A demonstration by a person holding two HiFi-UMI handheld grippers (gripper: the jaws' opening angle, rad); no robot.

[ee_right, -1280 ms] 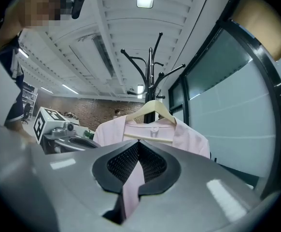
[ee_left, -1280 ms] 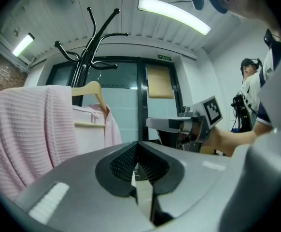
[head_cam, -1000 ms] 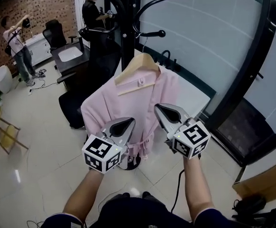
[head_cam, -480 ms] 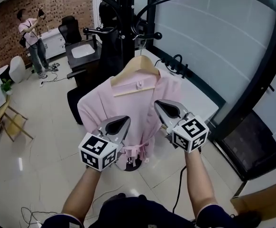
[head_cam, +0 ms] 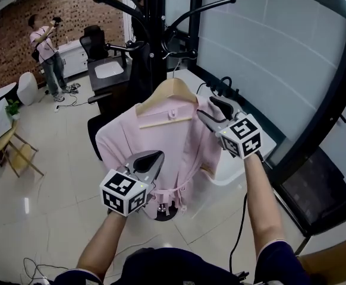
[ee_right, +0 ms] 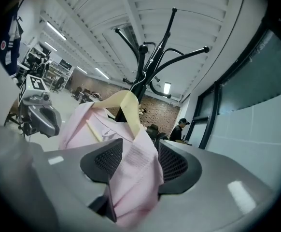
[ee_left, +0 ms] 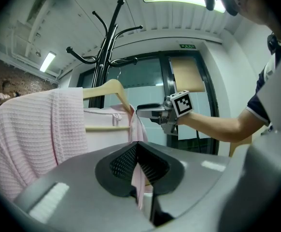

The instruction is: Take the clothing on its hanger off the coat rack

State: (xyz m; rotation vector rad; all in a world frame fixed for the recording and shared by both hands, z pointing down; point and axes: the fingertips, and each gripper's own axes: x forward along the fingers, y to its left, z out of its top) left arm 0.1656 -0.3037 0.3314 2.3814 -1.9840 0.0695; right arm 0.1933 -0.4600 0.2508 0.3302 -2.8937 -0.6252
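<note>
Far left of the rack (head_cam: 156, 34), a person (head_cam: 45, 49) stands by the brick wall. A black chair (head_cam: 93, 35) sits between that person and the rack.

Your left claw (head_cam: 154, 157) is low and to the left of the rack's pole. It is clamped on a thin fold of the pink robe (head_cam: 161, 138), along the front edge. In the left gripper view the pads meet, with only that strip of cloth between them.

The robe hangs straight in front of the rack on a wooden hanger (head_cam: 170, 91). The hanger's hook runs up to one of the rack's lower arms. The robe's left shoulder and sleeve spread out left of the pole, and its hem drops close to the rack's base.

Your right claw (head_cam: 211, 110) is higher, just right of the pole at the robe's right shoulder. Its jaws are opening. In the right gripper view a bunch of pink cloth lies between them, with the end of the hanger's arm just beyond. The pads stand apart on either side of the cloth and do not pinch it.

Right of the rack, beyond your right arm, runs a glass wall (head_cam: 268, 46) with dark frames.
</note>
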